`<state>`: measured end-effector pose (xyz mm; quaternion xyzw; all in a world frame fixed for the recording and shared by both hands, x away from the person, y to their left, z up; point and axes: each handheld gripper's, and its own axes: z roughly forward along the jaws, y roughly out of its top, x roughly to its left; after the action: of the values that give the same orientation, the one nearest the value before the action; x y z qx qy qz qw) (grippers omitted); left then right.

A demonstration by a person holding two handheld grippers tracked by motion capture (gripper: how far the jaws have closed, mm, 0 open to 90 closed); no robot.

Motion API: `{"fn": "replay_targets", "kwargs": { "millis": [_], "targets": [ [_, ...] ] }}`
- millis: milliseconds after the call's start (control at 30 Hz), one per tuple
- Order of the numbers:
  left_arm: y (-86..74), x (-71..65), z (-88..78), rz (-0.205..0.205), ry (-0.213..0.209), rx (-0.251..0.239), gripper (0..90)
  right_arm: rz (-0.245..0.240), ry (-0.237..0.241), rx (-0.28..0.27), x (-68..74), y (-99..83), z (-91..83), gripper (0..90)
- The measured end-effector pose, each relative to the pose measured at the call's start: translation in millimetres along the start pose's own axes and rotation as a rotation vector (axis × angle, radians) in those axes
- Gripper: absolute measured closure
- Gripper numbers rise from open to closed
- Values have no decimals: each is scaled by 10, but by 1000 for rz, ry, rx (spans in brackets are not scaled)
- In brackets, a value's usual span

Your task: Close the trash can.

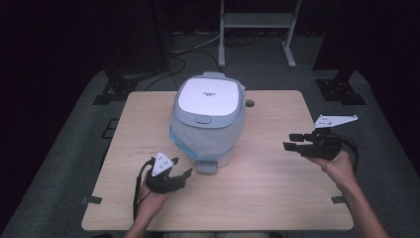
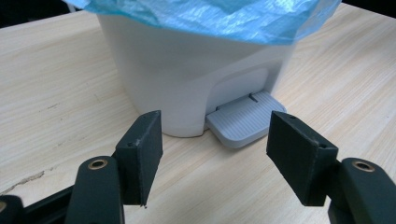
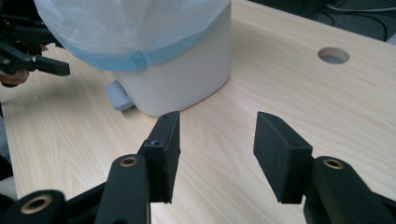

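High view first: a small white pedal bin (image 1: 208,121) stood near the middle of the wooden table (image 1: 267,188), its flat lid closed and a blue bag liner bunched out under the lid's rim. The grey foot pedal (image 1: 205,167) stuck out from the base on the person's side. The left gripper (image 1: 171,176) sat low over the table just beside the pedal, at its left, jaws parted with nothing between them. The right gripper (image 1: 293,141) hung well apart from the bin on the right side of the table, pointing in toward it, jaws likewise parted and bare. A round hole (image 1: 249,103) showed in the tabletop just behind the bin.

Left gripper view: the two black jaws stood apart and clasped nothing. Between and beyond them lay the pedal (image 2: 245,122), flat and ribbed, close ahead but not touched. The bin's white wall (image 2: 187,74) rose behind it, with the blue liner (image 2: 210,16) hanging over the top edge.

Right gripper view: these jaws also stood wide and unladen above bare wood. The bin (image 3: 187,79) was near, up and to the left, its liner (image 3: 126,28) draped down the side. The pedal's edge (image 3: 119,95) peeked out at the base, and the left gripper (image 3: 28,58) showed beyond it. The hole (image 3: 333,55) lay farther off.
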<state>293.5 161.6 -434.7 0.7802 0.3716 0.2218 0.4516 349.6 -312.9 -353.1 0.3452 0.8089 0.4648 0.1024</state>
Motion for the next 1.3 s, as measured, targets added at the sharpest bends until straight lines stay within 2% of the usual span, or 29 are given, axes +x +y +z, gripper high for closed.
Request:
{"fn": "replay_targets", "kwargs": {
  "millis": [367,533,700,967,1167,1300],
  "targets": [
    [-54,102,-27,-9,6,6,352,10,-12,15,-10,-184,59,492],
    [-78,140,-62,1,23,13,342,11,-14,23,-10,-233,86,490],
    [-112,194,-117,-7,30,11,333,13,-14,26,5,-294,103,487],
    [-160,238,-193,-25,47,-11,323,17,-15,25,52,-420,126,487],
    [-160,259,-250,-22,63,-30,318,12,-17,33,94,-503,128,479],
    [-189,253,-253,-29,62,-37,307,15,-21,37,123,-584,120,465]
  ]
}}
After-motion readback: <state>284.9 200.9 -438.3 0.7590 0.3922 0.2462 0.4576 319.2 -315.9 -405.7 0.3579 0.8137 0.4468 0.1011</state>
